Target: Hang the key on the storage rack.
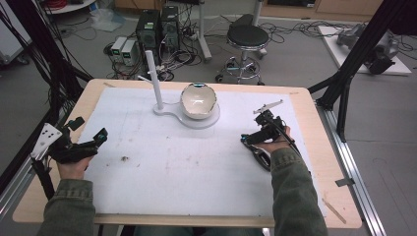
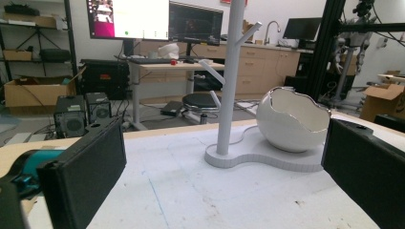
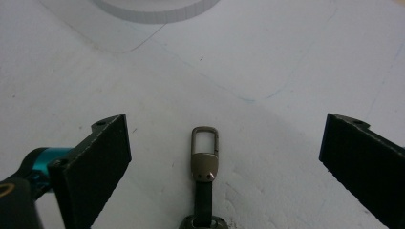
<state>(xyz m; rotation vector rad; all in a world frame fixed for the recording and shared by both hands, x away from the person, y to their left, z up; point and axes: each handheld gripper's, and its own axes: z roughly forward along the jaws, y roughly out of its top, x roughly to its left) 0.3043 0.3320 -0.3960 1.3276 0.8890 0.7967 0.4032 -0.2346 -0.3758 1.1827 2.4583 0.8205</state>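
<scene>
Lab room with computer towers (image 1: 147,32) and a black stool (image 1: 247,38) on the floor along the top of the high view; the surface (image 1: 196,162) is a wooden table under a white sheet, with a white stand (image 1: 160,83) and an egg-shaped bowl (image 1: 198,101) sharing one base at upper centre.

Going left to right: the left hand-held gripper (image 1: 86,140) sits at the left edge of the frame, jaws spread wide with nothing between them; its own view looks across the sheet at the stand (image 2: 231,81) and bowl (image 2: 291,119), both well apart from it; it looks parked.

At right of centre, the right hand-held gripper (image 1: 251,140) is the one that matters; in the high view a dark key fob (image 1: 260,156) lies on the sheet just under and beside that hand. In the right gripper view the fob's brass clip (image 3: 205,152) sits bottom centre, on a dark strap (image 3: 204,198) running off the lower edge; its long axis runs straight up the frame, in line with the way the gripper points. Both black jaws stand wide apart, one at lower left and one at right, clear of the clip; nothing is held.

So the right hand is much nearer; I'd guess the next move is a short push forward and down, then closing across the clip's narrow width.
</scene>
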